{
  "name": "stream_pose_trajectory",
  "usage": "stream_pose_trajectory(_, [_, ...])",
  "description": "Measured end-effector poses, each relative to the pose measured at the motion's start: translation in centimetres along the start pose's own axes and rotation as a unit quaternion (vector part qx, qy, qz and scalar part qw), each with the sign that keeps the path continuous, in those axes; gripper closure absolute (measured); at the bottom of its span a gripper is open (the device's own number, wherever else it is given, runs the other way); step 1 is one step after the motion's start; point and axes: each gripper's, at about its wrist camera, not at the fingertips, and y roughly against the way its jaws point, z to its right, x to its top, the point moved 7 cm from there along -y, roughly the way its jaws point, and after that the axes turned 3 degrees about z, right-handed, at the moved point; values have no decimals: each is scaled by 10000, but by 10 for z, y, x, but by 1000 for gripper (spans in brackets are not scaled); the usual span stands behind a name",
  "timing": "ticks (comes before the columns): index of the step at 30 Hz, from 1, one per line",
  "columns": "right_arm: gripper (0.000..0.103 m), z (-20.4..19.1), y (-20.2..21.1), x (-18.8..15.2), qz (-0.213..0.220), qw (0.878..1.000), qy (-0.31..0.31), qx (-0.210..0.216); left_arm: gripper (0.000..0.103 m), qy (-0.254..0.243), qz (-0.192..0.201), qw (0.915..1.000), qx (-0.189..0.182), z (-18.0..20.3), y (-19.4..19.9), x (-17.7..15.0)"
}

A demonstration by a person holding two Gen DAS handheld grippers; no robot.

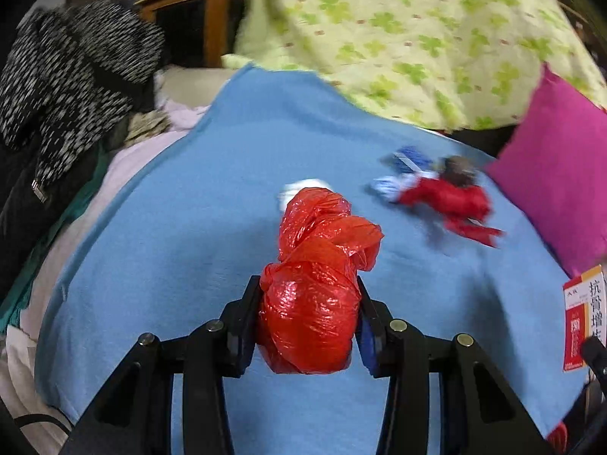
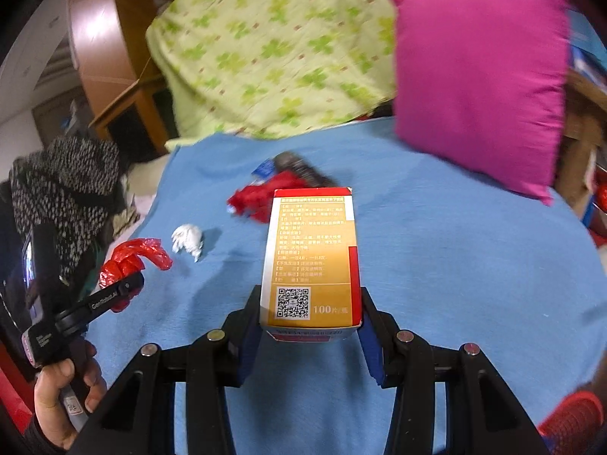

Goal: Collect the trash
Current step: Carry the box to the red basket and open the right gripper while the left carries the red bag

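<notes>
My left gripper (image 1: 309, 292) is shut on a crumpled red plastic bag (image 1: 315, 284) and holds it above the blue blanket (image 1: 189, 227); it also shows at the left of the right wrist view (image 2: 125, 284) with the bag (image 2: 132, 258). My right gripper (image 2: 310, 303) is shut on an orange and red medicine box (image 2: 311, 261), whose edge shows in the left wrist view (image 1: 582, 318). A white paper ball (image 2: 187, 240) lies on the blanket, partly hidden behind the bag in the left wrist view (image 1: 303, 185). A pile of red and blue wrappers (image 1: 440, 189) lies farther back (image 2: 265, 197).
A magenta pillow (image 2: 478, 83) leans at the back right. A green-patterned quilt (image 2: 273, 49) is heaped at the back. Black-and-white clothing (image 1: 72, 76) is piled at the left. A red basket's edge (image 2: 573, 421) shows at the bottom right. Wooden furniture (image 1: 182, 3) stands behind.
</notes>
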Motion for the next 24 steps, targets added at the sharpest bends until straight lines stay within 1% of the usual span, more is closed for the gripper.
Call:
stream_pose_trajectory(4, [54, 34, 37, -2, 236, 9991, -229, -249, 57, -398, 33, 9980, -485, 48, 25, -2])
stream_pose_trajectory(9, [54, 90, 86, -13, 499, 9944, -615, -697, 57, -862, 49, 9897, -1138, 120, 56, -13])
stream_pose_trajectory(11, [54, 114, 106, -21, 561, 9913, -782, -894, 57, -1077, 8, 9840, -1418, 150, 68, -23])
stream_pose_trajectory(13, [54, 134, 122, -30, 611, 9879, -908, -1103, 57, -1241, -3, 9794, -1595, 174, 79, -32])
stream_pose_trajectory(16, [54, 166, 146, -46, 649, 9817, -1159, -1367, 57, -1494, -81, 9702, -1908, 211, 94, -48])
stream_pose_trajectory(19, [54, 191, 164, -59, 662, 9756, -1362, -1588, 57, -1701, -130, 9625, -2108, 238, 106, -63])
stream_pose_trajectory(23, [54, 219, 181, -75, 630, 9681, -1547, -1867, 57, -1896, -199, 9542, -2307, 263, 117, -78])
stream_pose_trajectory(24, [54, 225, 186, -80, 617, 9659, -1570, -1963, 57, -1872, -225, 9512, -2441, 269, 121, -82])
